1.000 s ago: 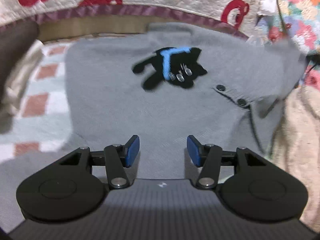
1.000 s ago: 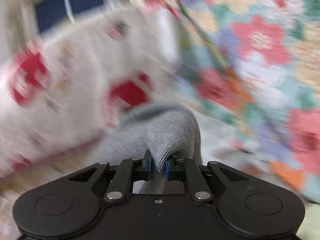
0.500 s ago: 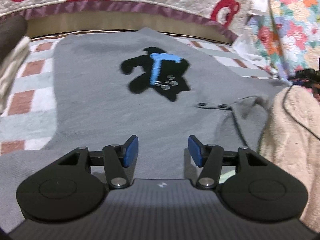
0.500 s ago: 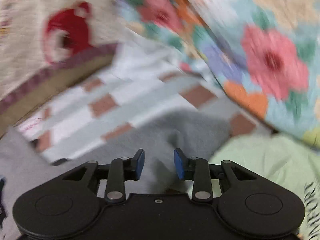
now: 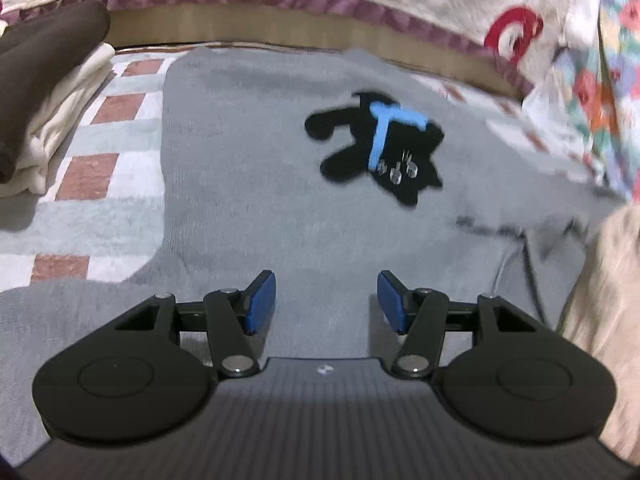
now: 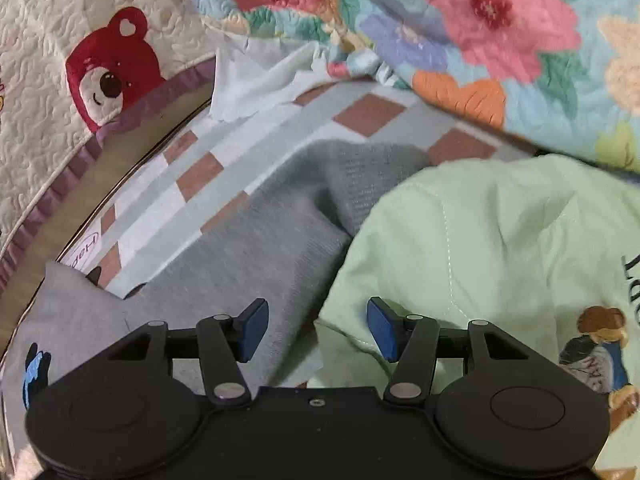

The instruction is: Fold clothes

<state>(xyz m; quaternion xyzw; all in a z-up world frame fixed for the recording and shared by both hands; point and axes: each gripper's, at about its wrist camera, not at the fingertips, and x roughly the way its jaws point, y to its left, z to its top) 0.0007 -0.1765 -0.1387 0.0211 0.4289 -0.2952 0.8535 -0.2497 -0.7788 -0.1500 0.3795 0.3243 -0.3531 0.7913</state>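
Observation:
A grey sweater (image 5: 248, 184) with a black cat patch (image 5: 376, 152) lies spread on the checked sheet (image 5: 92, 168). My left gripper (image 5: 326, 292) hovers over its near part, open, with nothing between the blue pads. In the right wrist view the sweater's grey sleeve (image 6: 296, 232) lies loose on the sheet, and its cuff end (image 6: 372, 168) runs toward the floral quilt. My right gripper (image 6: 316, 320) is just above the sleeve. Its jaws are opening, and no pad presses on cloth.
A folded stack of brown and cream clothes (image 5: 44, 120) sits at the left. A light green garment (image 6: 500, 264) lies right of the sleeve, partly over it. A bear-print quilt (image 6: 80, 60) and a floral quilt (image 6: 480, 20) border the sheet. Beige fluffy fabric (image 5: 612, 300) lies at the right.
The right gripper has let go of the grey sleeve and come down, and its jaws have spread. The sleeve now rests on the sheet. The sweater's raised right side has settled flat.

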